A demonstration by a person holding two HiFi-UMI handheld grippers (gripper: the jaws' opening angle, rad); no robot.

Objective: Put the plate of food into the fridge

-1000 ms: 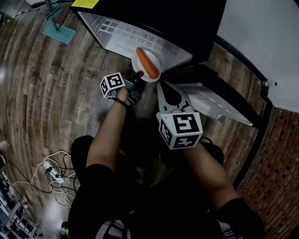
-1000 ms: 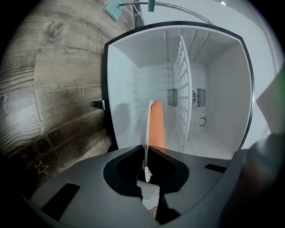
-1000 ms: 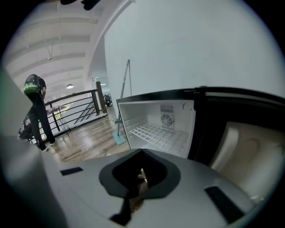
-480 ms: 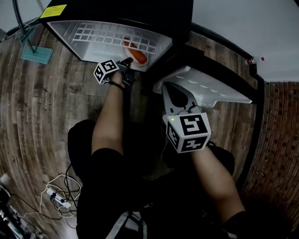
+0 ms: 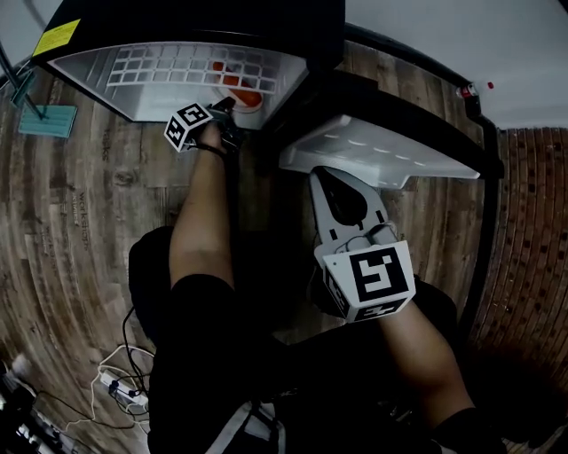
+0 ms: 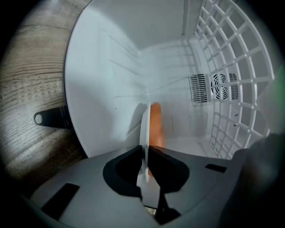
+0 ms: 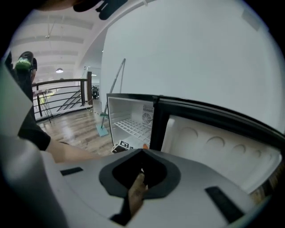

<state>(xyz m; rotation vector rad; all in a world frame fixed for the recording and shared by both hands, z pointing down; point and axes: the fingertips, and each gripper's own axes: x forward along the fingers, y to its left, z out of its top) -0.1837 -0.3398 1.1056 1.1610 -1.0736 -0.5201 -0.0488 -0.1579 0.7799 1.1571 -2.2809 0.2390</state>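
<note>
Left gripper (image 5: 227, 108): your jaws are nearly together, pinched on the near rim of the plate (image 5: 243, 94); nothing else is in them.
Right gripper (image 5: 316, 177): your jaws are closed on nothing; it hangs outside the cabinet, just in front of the open door (image 5: 390, 151), well apart from the plate.
Plate: inside the mouth of the fridge (image 5: 177, 22), carrying the carrot (image 6: 155, 122); you cannot tell from these views whether its base rests on anything yet.
Key relation: the plate runs straight out ahead of your left jaws, deeper into the cavity, toward the back wall (image 6: 173, 89); the carrot's long axis lies roughly along that same line; the wire shelf (image 6: 231, 102) sits close on the carrot's side of the plate, the smooth liner (image 6: 98, 89) on the other side.
Nearer hand: the left, by far; the right looks to have no part in the set-down.
Step in hand: you appear to be at the placing stage, with most of the task done; what remains is to settle the plate flat, let go, and draw your jaws back along the same line.
Risk: a pinch on one rim leaves the far edge free to dip; a tilt could roll the carrot off; keep it level until it bears.
</note>
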